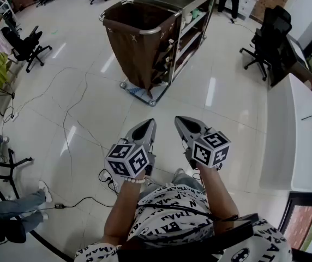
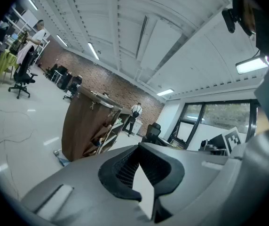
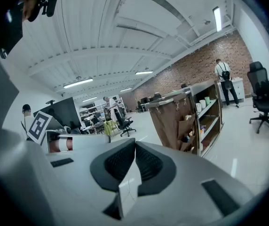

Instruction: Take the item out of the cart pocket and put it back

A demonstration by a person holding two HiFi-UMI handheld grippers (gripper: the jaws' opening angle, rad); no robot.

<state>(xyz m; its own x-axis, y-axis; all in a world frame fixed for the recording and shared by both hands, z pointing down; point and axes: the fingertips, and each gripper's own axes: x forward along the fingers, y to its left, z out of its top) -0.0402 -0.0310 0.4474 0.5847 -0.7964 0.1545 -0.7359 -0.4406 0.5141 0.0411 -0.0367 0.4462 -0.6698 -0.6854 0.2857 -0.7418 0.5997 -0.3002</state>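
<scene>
The housekeeping cart (image 1: 161, 15) stands on the floor well ahead of me, with a brown linen bag (image 1: 137, 37) at its near end and brown side pockets (image 1: 166, 49) along the shelf side. In the right gripper view the pockets (image 3: 187, 126) hold small items too far off to identify. The left gripper (image 1: 148, 125) and right gripper (image 1: 183, 121) are side by side at waist height, both pointing toward the cart and far short of it. Both are shut with nothing between the jaws, as seen in the left gripper (image 2: 138, 149) and right gripper (image 3: 134, 144) views.
Black office chairs stand at the left (image 1: 25, 45) and right (image 1: 265, 40). Cables (image 1: 71, 119) trail over the glossy floor. A white counter (image 1: 295, 130) runs along the right. People sit at the lower left (image 1: 14, 206), and another person (image 3: 224, 74) stands beyond the cart.
</scene>
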